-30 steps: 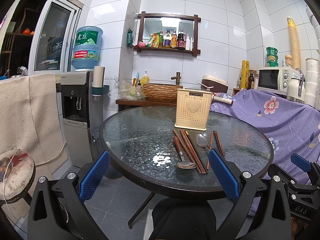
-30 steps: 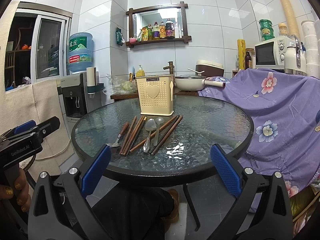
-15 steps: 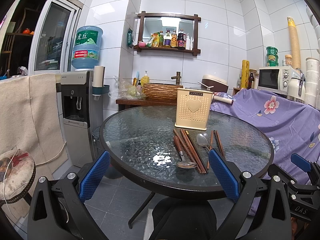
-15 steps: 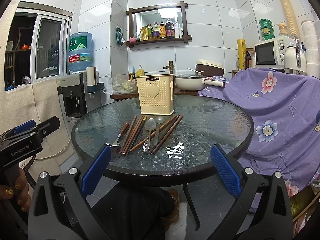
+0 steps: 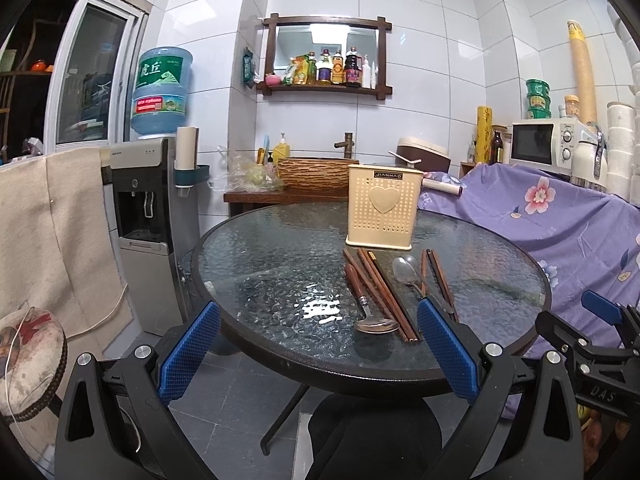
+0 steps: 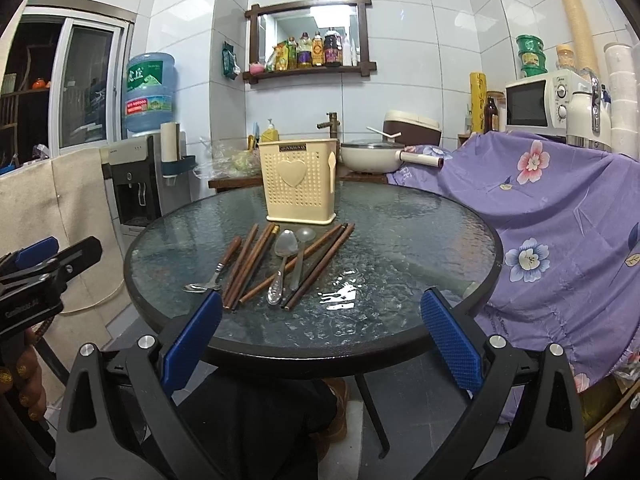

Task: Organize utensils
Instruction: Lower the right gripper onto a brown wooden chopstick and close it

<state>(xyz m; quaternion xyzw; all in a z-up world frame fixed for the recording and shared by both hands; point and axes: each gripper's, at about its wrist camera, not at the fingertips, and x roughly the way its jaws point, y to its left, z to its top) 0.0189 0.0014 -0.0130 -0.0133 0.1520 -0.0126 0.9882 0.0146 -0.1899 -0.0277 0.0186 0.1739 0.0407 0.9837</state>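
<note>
Round glass desk (image 6: 420, 240) ahead, carrying a cream perforated utensil holder (image 6: 298, 179) with a heart on its front, standing upright toward the far side. Just in front of the holder, loose on the glass: dark wooden chopsticks (image 6: 248, 266) fanned in several pairs, two metal spoons (image 6: 285, 248) lying among them, and a wooden-handled spoon (image 5: 366, 300) at the left end of the row, bowl toward the near edge. Left hand-held gripper (image 5: 318, 352) held short of the near rim, blue pads wide apart, nothing between them. Right hand-held gripper (image 6: 320, 344) likewise spread wide and empty, level with the desk edge, well apart from the utensils. Purple flowered cloth (image 6: 560, 216) draped to the right; water dispenser (image 5: 150, 216) to the left.
</note>
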